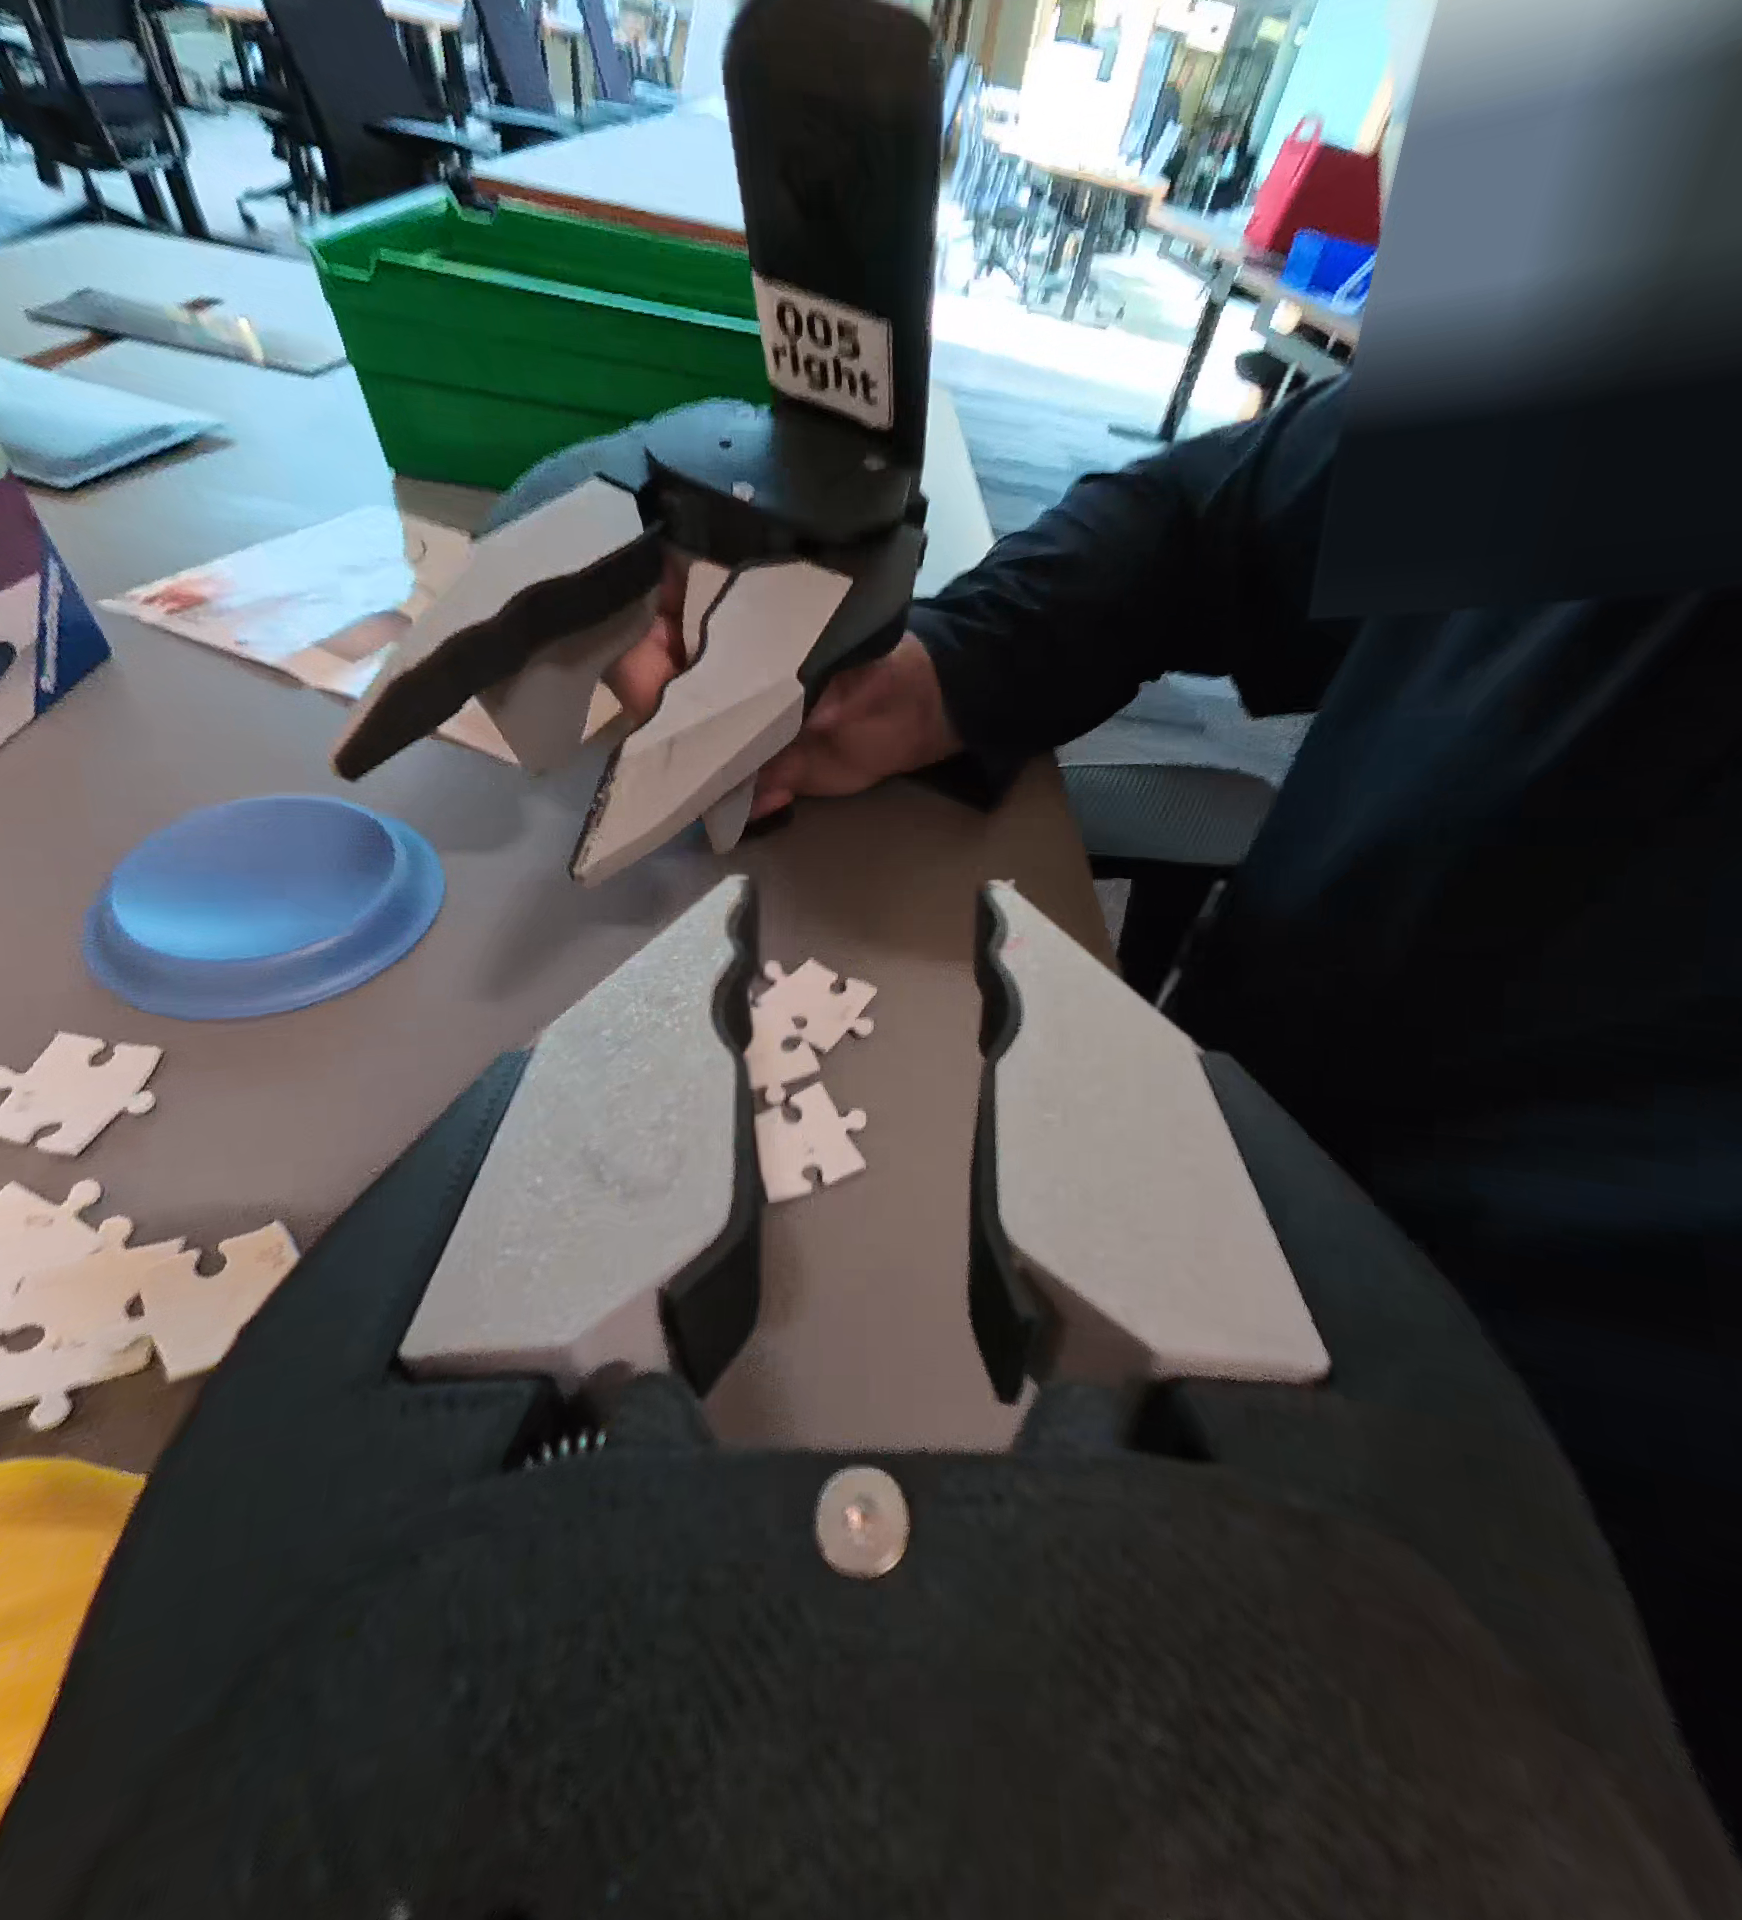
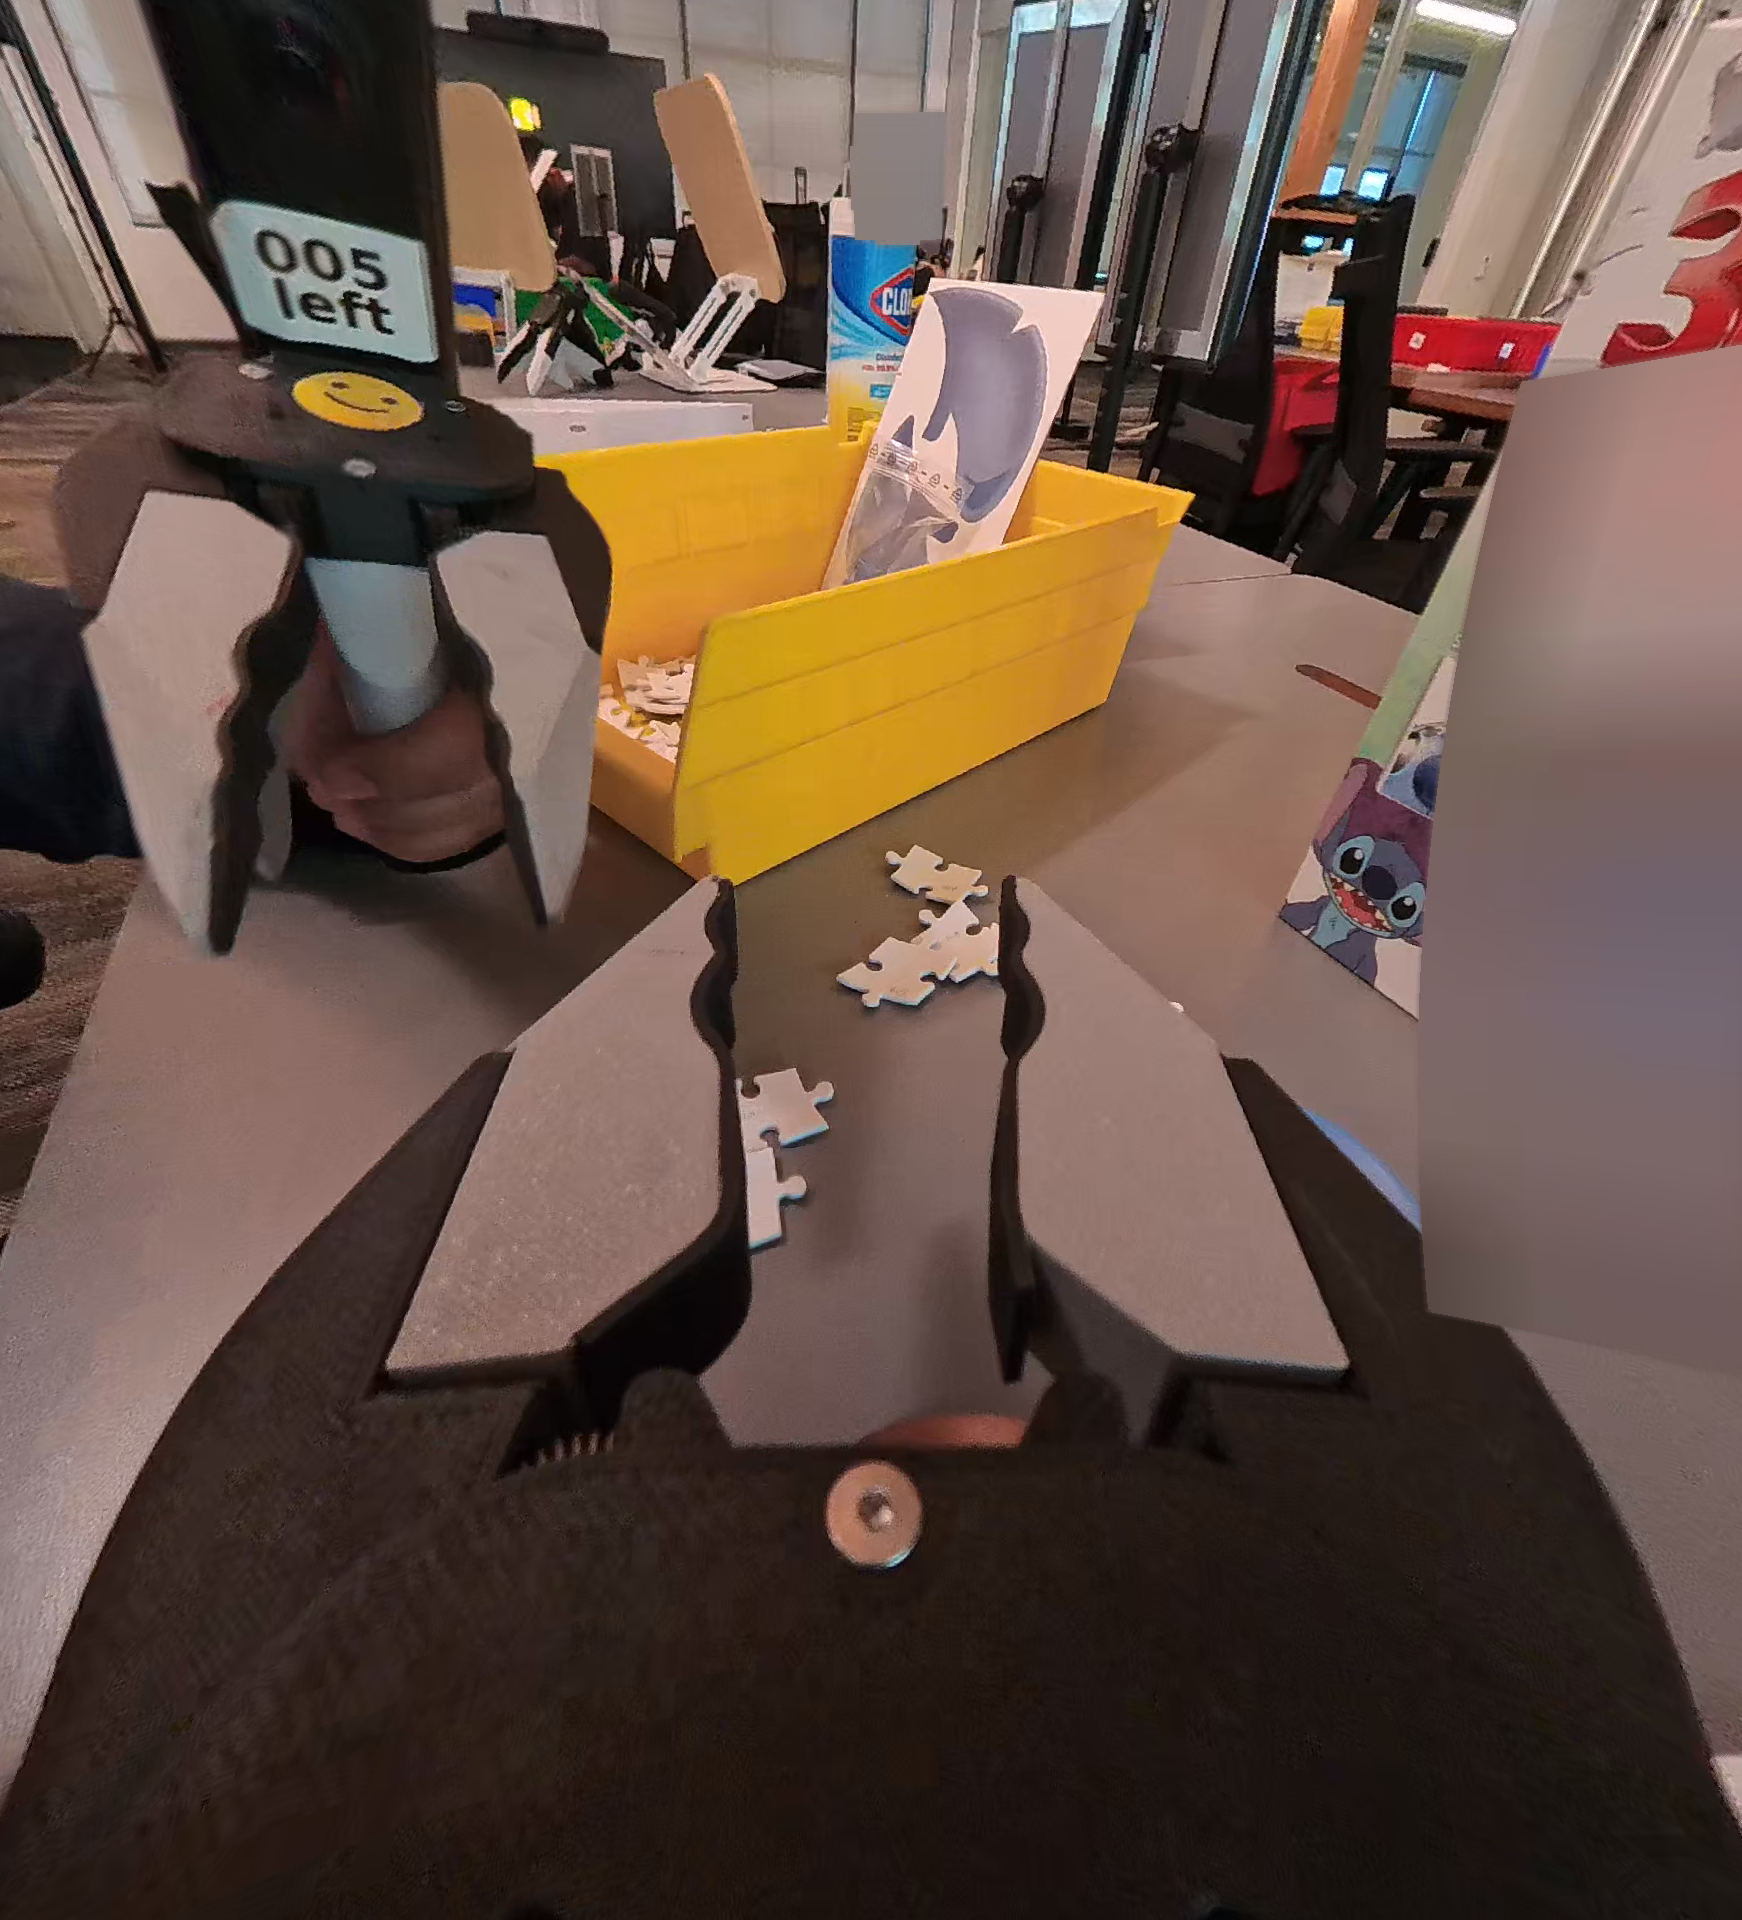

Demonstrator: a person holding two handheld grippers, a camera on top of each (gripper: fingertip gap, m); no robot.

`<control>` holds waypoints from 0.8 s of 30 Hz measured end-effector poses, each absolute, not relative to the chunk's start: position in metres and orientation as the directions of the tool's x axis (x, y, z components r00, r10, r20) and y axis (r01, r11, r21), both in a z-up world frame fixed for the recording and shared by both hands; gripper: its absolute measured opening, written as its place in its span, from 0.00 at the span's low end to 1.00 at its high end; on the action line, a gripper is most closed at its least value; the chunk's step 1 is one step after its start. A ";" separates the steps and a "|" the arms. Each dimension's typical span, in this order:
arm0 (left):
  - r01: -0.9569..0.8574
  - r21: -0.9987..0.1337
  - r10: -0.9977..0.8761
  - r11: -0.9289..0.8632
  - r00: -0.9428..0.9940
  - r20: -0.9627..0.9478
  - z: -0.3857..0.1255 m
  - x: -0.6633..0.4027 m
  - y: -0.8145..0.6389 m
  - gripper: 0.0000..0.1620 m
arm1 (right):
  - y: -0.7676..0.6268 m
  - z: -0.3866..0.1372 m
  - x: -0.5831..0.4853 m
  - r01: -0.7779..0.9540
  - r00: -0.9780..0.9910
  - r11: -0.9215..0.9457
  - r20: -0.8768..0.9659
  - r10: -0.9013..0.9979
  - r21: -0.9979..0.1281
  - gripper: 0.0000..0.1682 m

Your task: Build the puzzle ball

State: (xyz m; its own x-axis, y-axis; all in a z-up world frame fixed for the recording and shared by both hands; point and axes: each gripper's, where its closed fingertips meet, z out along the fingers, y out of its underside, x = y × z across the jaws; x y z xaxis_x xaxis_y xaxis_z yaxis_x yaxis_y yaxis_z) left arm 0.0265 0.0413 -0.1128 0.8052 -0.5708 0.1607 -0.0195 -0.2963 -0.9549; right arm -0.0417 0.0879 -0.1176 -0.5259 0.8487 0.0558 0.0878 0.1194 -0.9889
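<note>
White puzzle pieces lie face down on the grey table. My left gripper is open and empty, just above a small group of joined pieces that shows between its fingers. More pieces and a joined cluster lie to its left. My right gripper is open and empty, low over the table with two pieces by its left finger and a cluster beyond its tips. The right gripper also shows open in the left wrist view, and the left gripper shows open in the right wrist view.
A blue round stand sits on the table. A yellow bin holds more pieces and a bagged sheet. A green bin, the puzzle box and a paper sheet stand around. A person's sleeve is at the table edge.
</note>
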 end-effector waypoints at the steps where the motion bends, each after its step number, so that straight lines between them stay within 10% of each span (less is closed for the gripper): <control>1: -0.046 -0.952 -0.568 -0.304 0.811 0.142 -0.117 0.027 0.042 0.26 | 0.087 -0.118 -0.043 0.091 -0.523 0.121 0.056 0.851 -0.988 0.28; 24: -0.169 -0.917 -0.567 -0.362 0.820 0.073 -0.156 0.029 0.056 0.25 | 0.105 -0.134 -0.047 0.280 -0.548 0.017 -0.145 0.824 -0.960 0.27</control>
